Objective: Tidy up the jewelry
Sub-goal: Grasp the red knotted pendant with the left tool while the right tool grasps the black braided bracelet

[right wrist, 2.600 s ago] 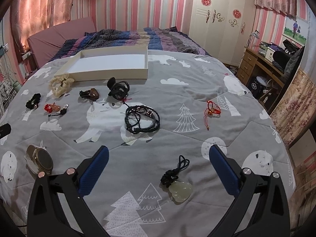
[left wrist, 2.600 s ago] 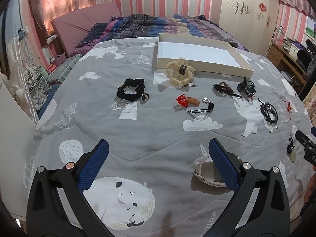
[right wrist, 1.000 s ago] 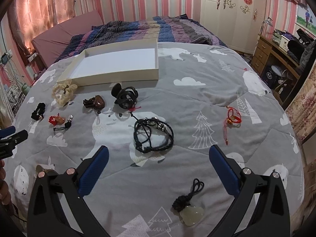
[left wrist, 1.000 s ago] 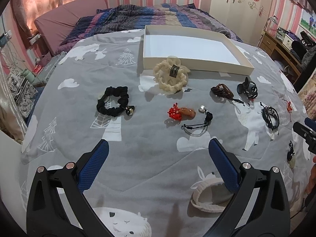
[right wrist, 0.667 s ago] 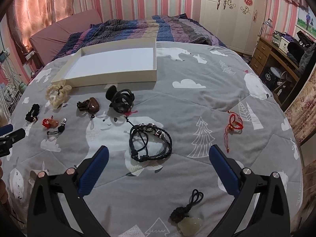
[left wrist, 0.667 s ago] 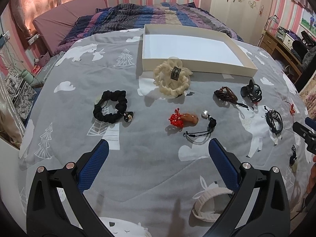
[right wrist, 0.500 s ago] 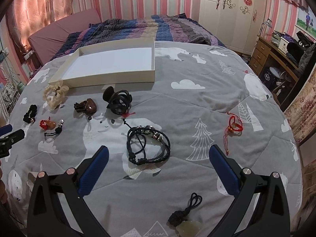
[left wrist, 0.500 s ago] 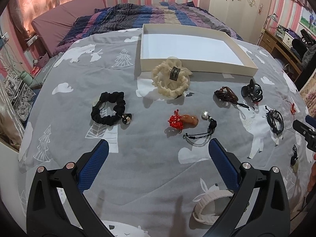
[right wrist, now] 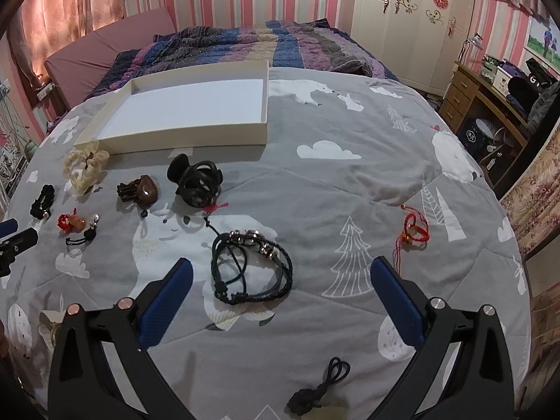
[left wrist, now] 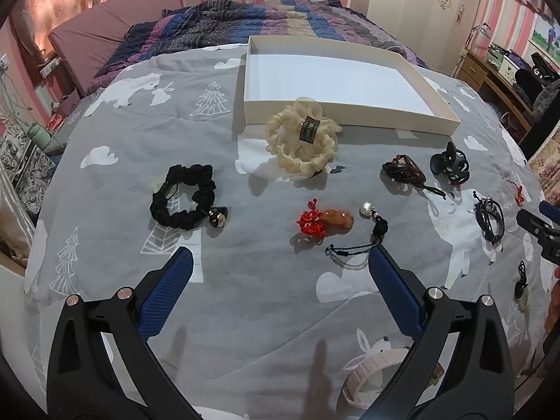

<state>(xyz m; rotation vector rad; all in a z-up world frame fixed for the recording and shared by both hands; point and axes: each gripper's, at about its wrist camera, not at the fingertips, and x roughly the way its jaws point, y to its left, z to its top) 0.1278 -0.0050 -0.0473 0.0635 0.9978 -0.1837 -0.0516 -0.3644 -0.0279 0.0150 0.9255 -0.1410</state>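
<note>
Jewelry lies on a grey bedspread before an empty white tray [left wrist: 437, 113] [right wrist: 196, 136]. My left gripper [left wrist: 280, 266] is open and empty, above the spread just short of a red knot charm [left wrist: 323, 222] and a black cord with a silver bead [left wrist: 367, 231]. A black scrunchie [left wrist: 183, 197] and a cream scrunchie [left wrist: 301, 143] lie farther off. My right gripper [right wrist: 280, 273] is open and empty, hovering close to a black braided bracelet [right wrist: 252, 266]. A black hair claw [right wrist: 196, 180], a brown pendant [right wrist: 141, 190] and a red cord bracelet [right wrist: 413, 231] lie beyond.
A pale bangle [left wrist: 374, 374] lies under my left gripper's right finger. A jade pendant on black cord [right wrist: 315, 402] lies below my right gripper. A striped quilt [right wrist: 245, 43] is bunched behind the tray. A desk [right wrist: 490, 98] stands right of the bed.
Both grippers have moved forward and lower toward the jewelry. The red charm and the black bracelet now sit closer to the fingers. Both grippers stay open.
</note>
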